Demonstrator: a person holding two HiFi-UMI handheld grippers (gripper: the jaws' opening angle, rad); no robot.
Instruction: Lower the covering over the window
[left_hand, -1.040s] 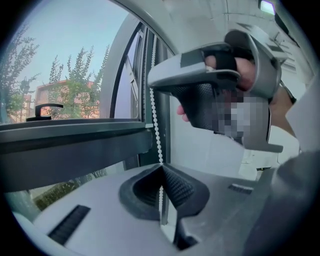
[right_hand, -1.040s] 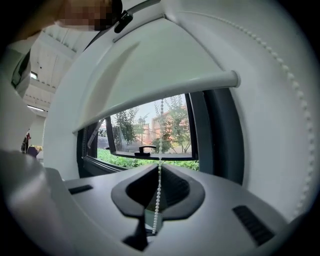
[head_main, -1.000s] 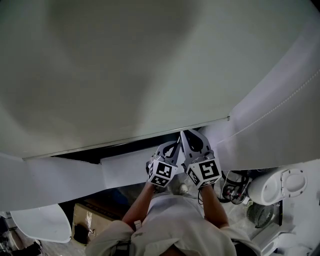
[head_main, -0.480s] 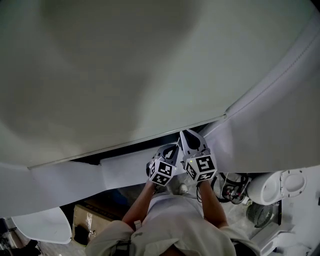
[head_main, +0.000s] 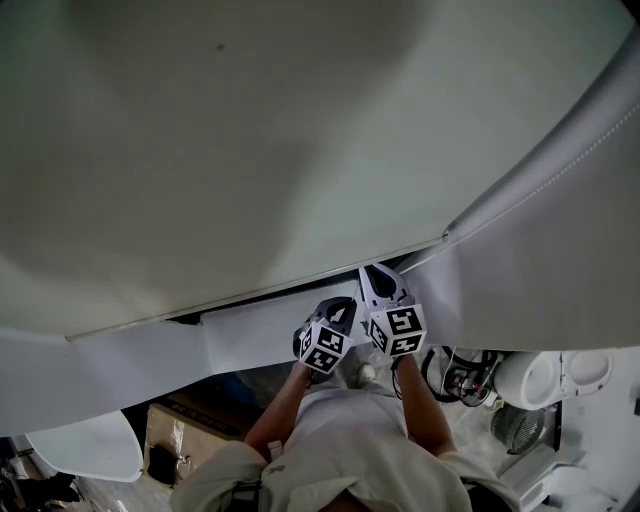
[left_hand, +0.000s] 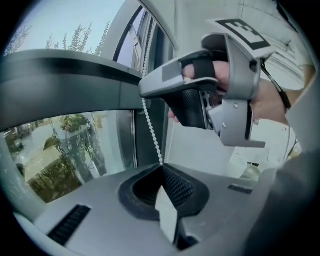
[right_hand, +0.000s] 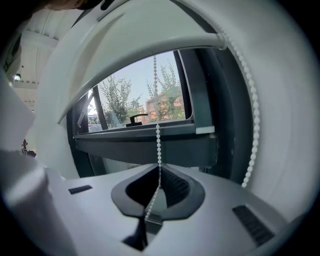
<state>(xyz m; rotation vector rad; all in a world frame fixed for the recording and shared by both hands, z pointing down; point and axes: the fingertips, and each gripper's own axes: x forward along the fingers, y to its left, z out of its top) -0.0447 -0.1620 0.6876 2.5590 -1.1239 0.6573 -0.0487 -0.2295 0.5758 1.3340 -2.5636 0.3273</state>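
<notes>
The white roller blind fills most of the head view; its bottom rail runs just above both grippers. My left gripper is shut on the white bead chain, which rises from its jaws. My right gripper is shut on the bead chain too; the chain passes through its jaws and hangs on below. The chain's other run hangs at the right. In the head view the left gripper and right gripper stand side by side under the rail. The right gripper is higher up the chain.
The dark window frame with its black handle lies behind the chain, trees beyond the glass. On the floor are a white fan-like appliance, looped cables, a cardboard box and a white rounded object.
The blind's bottom rail has come lower and the dark gap under it has narrowed. The right gripper has shifted slightly up and left in the head view; both stay closed on the chain.
</notes>
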